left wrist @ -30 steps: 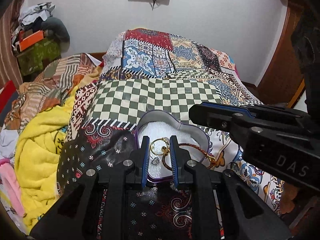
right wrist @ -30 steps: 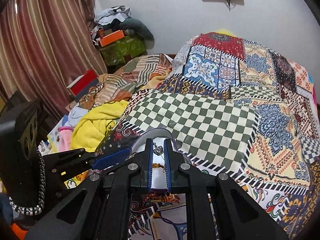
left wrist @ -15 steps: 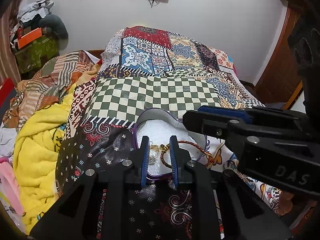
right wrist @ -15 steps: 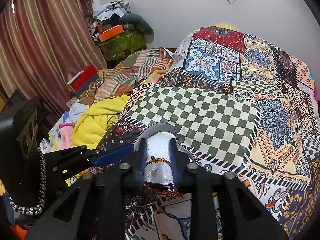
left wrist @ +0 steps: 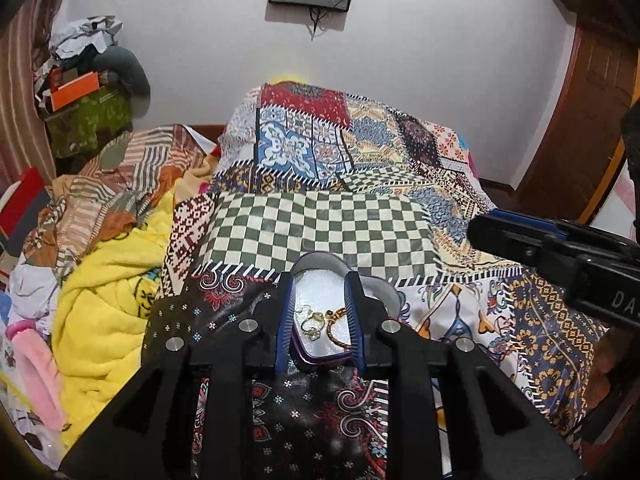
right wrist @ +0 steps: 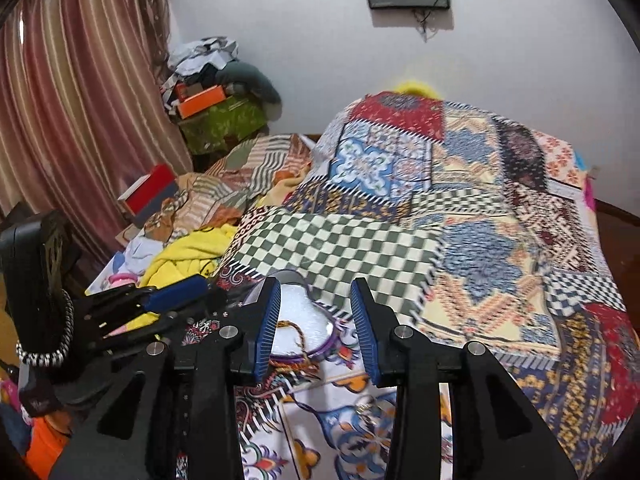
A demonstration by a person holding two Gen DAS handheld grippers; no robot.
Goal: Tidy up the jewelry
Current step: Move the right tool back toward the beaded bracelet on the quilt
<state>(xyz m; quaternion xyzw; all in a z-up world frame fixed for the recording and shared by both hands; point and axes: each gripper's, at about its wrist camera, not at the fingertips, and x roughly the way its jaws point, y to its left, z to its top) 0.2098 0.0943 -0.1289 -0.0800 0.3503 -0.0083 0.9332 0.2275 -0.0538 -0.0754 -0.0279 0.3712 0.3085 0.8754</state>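
Note:
A heart-shaped purple tin (left wrist: 317, 360) with a white lining lies on the patchwork bedspread. Inside it are gold rings (left wrist: 313, 323) and a braided red-gold bracelet (left wrist: 339, 330). My left gripper (left wrist: 319, 281) hovers just above the tin. Its jaws are opening, with nothing pressed between the pads. My right gripper (right wrist: 315, 282) hangs over the tin's right side (right wrist: 331, 336), also opening and holding nothing. The bracelet (right wrist: 297, 332) shows below its left finger. Each gripper appears at the edge of the other's view.
A green checkered patch (left wrist: 320, 228) of the bedspread lies just beyond the tin. A yellow towel (left wrist: 104, 292) and rumpled clothes are heaped on the left. Boxes and bags (right wrist: 216, 116) are stacked by the striped curtain (right wrist: 72, 92). A wooden door (left wrist: 580, 120) stands on the right.
Both grippers have risen and drawn back from the tin. The right jaws, nearly shut over the bracelet before, have spread wide. The left jaws have parted slightly. The jewelry stays in the tin.

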